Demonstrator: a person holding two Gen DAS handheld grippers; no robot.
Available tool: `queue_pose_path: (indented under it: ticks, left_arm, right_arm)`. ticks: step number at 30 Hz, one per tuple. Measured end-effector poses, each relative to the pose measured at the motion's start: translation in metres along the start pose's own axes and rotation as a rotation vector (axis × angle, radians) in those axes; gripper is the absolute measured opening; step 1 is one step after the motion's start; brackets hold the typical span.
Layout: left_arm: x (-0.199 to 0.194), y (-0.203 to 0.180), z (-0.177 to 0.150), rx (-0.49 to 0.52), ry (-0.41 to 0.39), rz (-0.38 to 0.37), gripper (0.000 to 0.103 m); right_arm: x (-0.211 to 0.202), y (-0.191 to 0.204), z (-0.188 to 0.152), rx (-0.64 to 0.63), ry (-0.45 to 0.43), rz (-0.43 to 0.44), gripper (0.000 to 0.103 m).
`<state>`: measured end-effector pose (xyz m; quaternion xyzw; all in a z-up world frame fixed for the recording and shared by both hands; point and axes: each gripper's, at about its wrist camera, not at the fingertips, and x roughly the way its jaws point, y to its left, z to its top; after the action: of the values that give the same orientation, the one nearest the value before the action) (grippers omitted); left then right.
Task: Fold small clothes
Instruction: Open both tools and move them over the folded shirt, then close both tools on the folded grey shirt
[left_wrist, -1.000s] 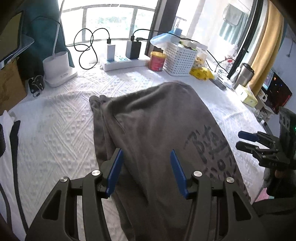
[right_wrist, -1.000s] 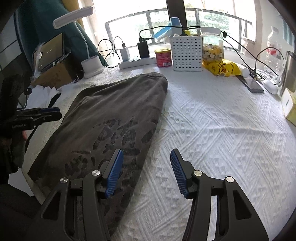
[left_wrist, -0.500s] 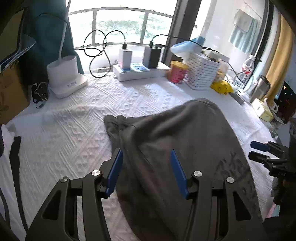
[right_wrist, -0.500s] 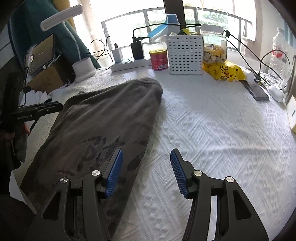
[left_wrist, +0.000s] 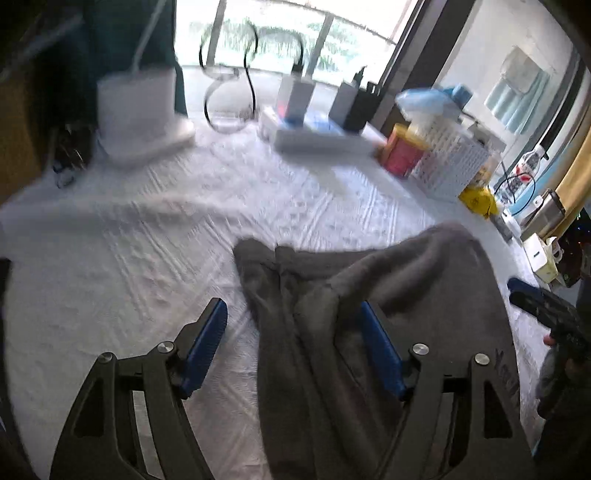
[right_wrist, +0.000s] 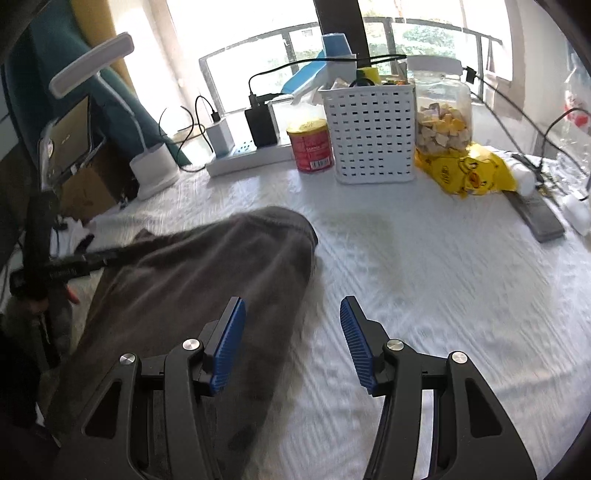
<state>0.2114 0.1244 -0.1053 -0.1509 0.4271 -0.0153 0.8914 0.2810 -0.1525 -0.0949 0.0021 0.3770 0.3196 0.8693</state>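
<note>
From the left wrist, the left tool (left_wrist: 293, 332) hangs with its jaws opening above one grey garment (left_wrist: 388, 295) lying rumpled on the white worktop (left_wrist: 129, 258), cloth between them but unpressed. From the right wrist, the right tool (right_wrist: 291, 328) stands apart and empty over that garment's (right_wrist: 192, 280) edge. The fold seems barely begun, judging by the loose bunching.

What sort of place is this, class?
Probably a home room, with a table by a sunny window: a desk lamp, a snack jar and a grey garment on a white cloth.
</note>
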Motion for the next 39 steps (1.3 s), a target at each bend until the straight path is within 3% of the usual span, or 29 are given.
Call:
queue_pose_path:
  ticks: [5,10,14,16,19,21,23,26,34,39]
  left_arm:
    - [0.006,-0.021,0.000,0.094,0.041,0.012,0.080]
    - [0.013,-0.048,-0.004,0.178,0.075,-0.041,0.080]
    - [0.016,-0.052,-0.002,0.158,0.080,-0.114,0.080]
    - [0.016,-0.061,-0.005,0.194,0.079,-0.113,0.075]
    - [0.017,-0.071,-0.010,0.229,0.068,-0.114,0.055]
    - [0.017,-0.073,-0.011,0.235,0.064,-0.122,0.039]
    - [0.018,-0.073,-0.011,0.230,0.065,-0.129,0.031]
    - [0.016,-0.073,-0.012,0.223,0.065,-0.132,0.027]
    - [-0.007,-0.084,-0.021,0.237,0.018,-0.160,0.024]
    - [-0.029,-0.091,-0.026,0.260,-0.043,-0.168,0.024]
  right_arm:
    - [0.024,0.000,0.010,0.006,0.017,0.042,0.057]
    - [0.048,0.010,0.013,-0.026,0.066,0.066,0.057]
    - [0.056,0.021,0.014,-0.065,0.076,0.063,0.059]
    - [0.057,0.023,0.014,-0.071,0.075,0.050,0.059]
    - [0.060,0.037,0.011,-0.144,0.092,0.053,0.058]
    - [0.062,0.047,0.008,-0.186,0.093,0.036,0.051]
    - [0.062,0.051,0.007,-0.194,0.093,0.055,0.032]
    - [0.060,0.055,0.005,-0.198,0.094,0.072,0.021]
    - [0.037,0.065,0.000,-0.199,0.068,0.078,0.018]
    - [0.012,0.070,0.000,-0.193,-0.001,0.069,0.017]
